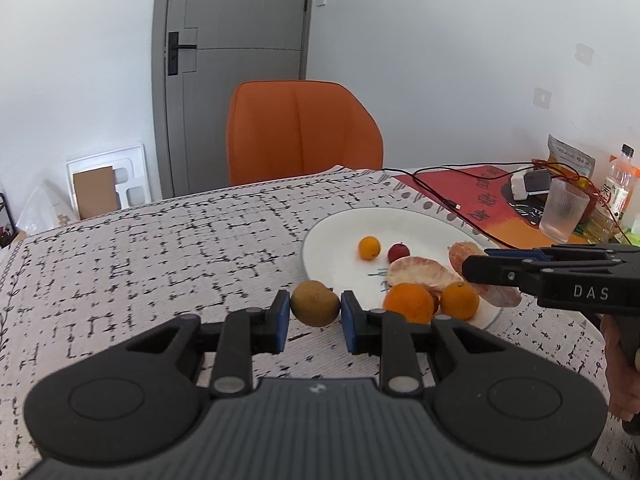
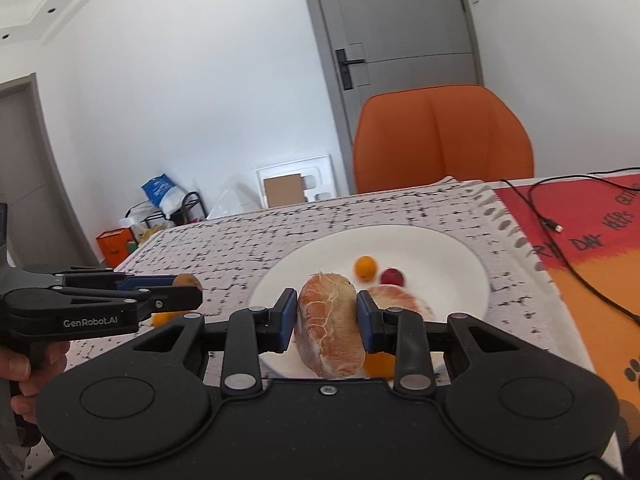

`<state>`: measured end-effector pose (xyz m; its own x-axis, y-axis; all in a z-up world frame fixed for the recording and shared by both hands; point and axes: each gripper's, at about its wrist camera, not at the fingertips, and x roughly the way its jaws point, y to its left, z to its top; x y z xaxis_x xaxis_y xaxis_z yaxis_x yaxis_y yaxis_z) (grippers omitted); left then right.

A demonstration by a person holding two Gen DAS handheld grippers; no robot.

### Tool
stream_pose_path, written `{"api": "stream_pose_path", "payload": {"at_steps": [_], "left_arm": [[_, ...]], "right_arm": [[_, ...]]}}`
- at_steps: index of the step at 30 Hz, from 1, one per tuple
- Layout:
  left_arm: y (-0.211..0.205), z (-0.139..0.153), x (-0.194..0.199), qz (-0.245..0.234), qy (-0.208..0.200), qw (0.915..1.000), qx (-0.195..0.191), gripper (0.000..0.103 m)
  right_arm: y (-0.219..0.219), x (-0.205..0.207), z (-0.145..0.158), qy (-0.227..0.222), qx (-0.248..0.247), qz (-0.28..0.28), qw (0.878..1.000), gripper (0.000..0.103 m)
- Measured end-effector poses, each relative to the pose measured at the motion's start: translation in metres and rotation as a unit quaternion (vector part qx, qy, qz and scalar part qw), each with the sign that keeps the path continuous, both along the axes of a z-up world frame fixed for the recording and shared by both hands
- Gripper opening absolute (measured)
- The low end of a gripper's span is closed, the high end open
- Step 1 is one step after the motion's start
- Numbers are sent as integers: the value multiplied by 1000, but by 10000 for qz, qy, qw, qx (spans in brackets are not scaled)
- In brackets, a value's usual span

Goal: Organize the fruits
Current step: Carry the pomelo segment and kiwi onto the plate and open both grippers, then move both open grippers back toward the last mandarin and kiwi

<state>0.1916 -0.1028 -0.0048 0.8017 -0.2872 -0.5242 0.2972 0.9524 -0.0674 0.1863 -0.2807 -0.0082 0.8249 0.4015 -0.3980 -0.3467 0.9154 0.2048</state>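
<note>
My left gripper is shut on a brown kiwi, held just above the tablecloth at the near left rim of the white plate. My right gripper is shut on a peeled grapefruit segment, held over the plate's near side. On the plate lie a small orange, a red fruit, another peeled grapefruit piece and two oranges at its near edge. The left gripper also shows in the right wrist view, and the right gripper in the left wrist view.
An orange chair stands at the table's far side. A glass, a bottle, a snack bag and a charger with black cables lie on a red mat at the right.
</note>
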Motion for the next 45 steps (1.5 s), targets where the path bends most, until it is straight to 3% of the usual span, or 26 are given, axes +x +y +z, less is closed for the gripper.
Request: {"api": "stream_pose_path", "payload": {"at_steps": [15,23,32,34,38,42,45], "left_arm": [[-38,-6,21,-268,94,9995,154,28],[-36,-5,22,-139,143,9996,197,31],[-12,-5,14,141,194,9995,211,42],[-6,-4,12,222,190,9994,197,48],[5,-2,8,379,166,9990,172,56],[14,0,3,495,135,9985,169,65],[20,2,-1,577,108,9981,168,76]], "right_arm": [[-38,8,-12,72,154,-393,9991,30],[-45,14,-12,59,131,-522,9985,30],[-39,25,-8,-18,28,-538,9985,30],[-38,29,-6,-40,33,-576,9983,31],[-38,28,1,-260,68,-678,9973,53],[-38,23,4,-230,149,-621,9977,56],[-34,17,4,-242,112,-589,9979,66]]}}
